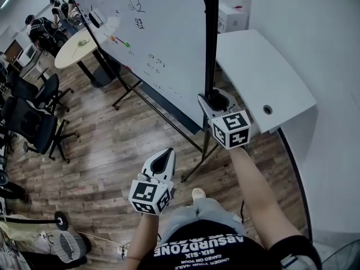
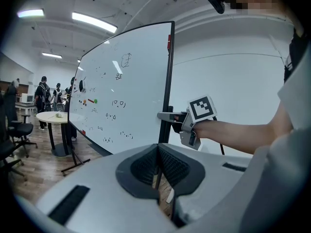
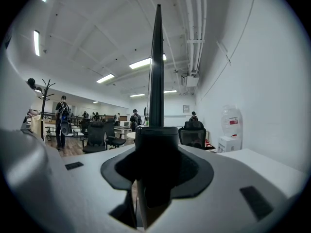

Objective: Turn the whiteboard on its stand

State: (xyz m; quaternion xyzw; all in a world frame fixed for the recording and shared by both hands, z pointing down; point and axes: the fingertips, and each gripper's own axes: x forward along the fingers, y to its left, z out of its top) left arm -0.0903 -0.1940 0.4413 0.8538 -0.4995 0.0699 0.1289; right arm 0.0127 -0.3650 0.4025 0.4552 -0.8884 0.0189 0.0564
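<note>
Item: whiteboard (image 1: 163, 38) on its floor stand, panel running off to the left of and beyond the right gripper (image 1: 216, 101). Step in hand, as judged: swinging the board round by its black side post (image 1: 211, 44). Handling advice: clamp firmly, push level so the post does not slip in the pads or the stand tip, and mind the white desk (image 1: 264, 77) just right of the held post. Right gripper: jaws partly apart and closed round the side post, pads pressing it from either side; the post rises straight up out of them. Left gripper (image 1: 166, 155): lower and nearer the body than the right one, jaws together, holding and touching nothing.
</note>
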